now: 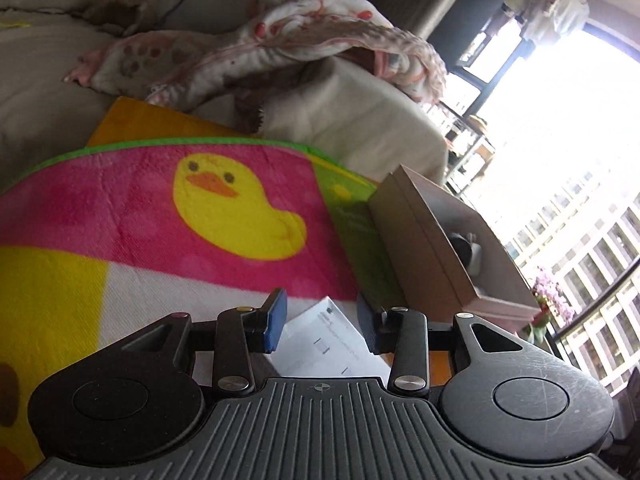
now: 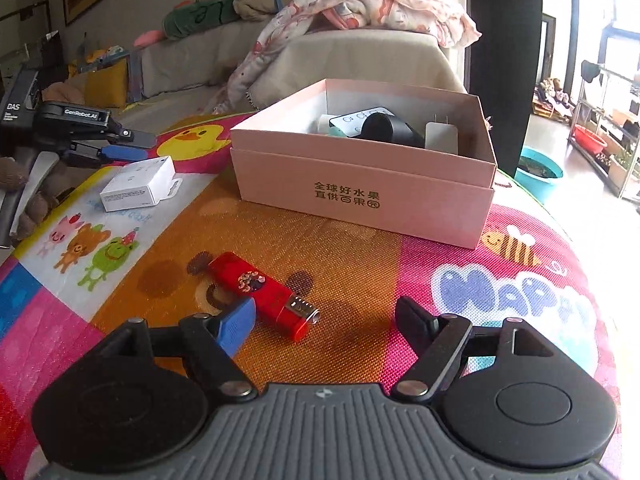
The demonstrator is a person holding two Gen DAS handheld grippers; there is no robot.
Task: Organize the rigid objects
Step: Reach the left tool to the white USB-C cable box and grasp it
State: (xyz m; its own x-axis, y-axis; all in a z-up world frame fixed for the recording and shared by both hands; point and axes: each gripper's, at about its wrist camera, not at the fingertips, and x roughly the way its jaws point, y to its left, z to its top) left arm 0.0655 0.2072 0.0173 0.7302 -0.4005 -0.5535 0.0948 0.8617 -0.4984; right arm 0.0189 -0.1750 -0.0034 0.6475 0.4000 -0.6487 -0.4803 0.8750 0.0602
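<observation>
A pink cardboard box (image 2: 360,184) stands open on the colourful play mat, holding a black cylinder (image 2: 390,130), a white charger (image 2: 440,138) and a remote. A red lighter-like stick (image 2: 266,294) lies on the mat just ahead of my open right gripper (image 2: 326,316), nearer its left finger. A small white box (image 2: 138,184) lies to the left. My left gripper (image 1: 322,326) is open with the white box (image 1: 328,340) between its pads; it also shows in the right wrist view (image 2: 120,146). The pink box is at its right (image 1: 432,248).
The play mat (image 2: 500,288) covers a low surface. A beige sofa (image 2: 360,60) with a patterned blanket (image 2: 380,0) stands behind the box. A teal basin (image 2: 536,176) and shelving (image 2: 608,120) are on the floor at right. Plush toys lie far left.
</observation>
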